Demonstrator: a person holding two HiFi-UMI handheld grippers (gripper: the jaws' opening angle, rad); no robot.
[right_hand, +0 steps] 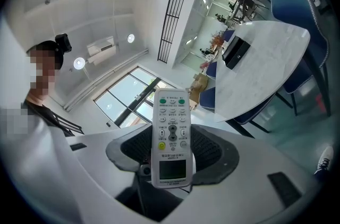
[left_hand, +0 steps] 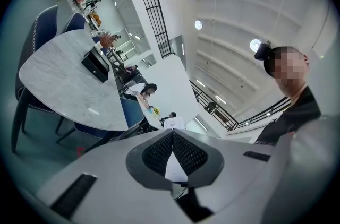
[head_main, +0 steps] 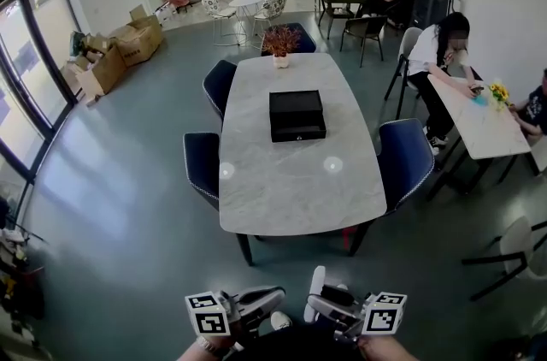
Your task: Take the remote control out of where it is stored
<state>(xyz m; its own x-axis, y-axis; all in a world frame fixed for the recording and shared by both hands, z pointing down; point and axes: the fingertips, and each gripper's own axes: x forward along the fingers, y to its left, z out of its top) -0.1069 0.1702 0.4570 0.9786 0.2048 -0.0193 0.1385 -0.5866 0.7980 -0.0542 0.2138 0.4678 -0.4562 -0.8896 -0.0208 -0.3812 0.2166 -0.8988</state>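
Note:
A white remote control (right_hand: 171, 135) with several buttons and a small screen stands upright between the pads of my right gripper (right_hand: 171, 156), which is shut on it. In the head view the remote (head_main: 317, 283) sticks up from the right gripper (head_main: 323, 301) at the bottom edge, close to my body. My left gripper (head_main: 272, 298) is beside it; its pads (left_hand: 186, 153) meet at the tips with nothing held. A closed black box (head_main: 297, 115) lies in the middle of the marble table (head_main: 282, 188), well ahead of both grippers.
Blue chairs (head_main: 405, 160) stand round the table, and a potted plant (head_main: 281, 41) sits at its far end. A seated person (head_main: 441, 60) is at a side table on the right. Cardboard boxes (head_main: 120, 51) are piled by the left windows.

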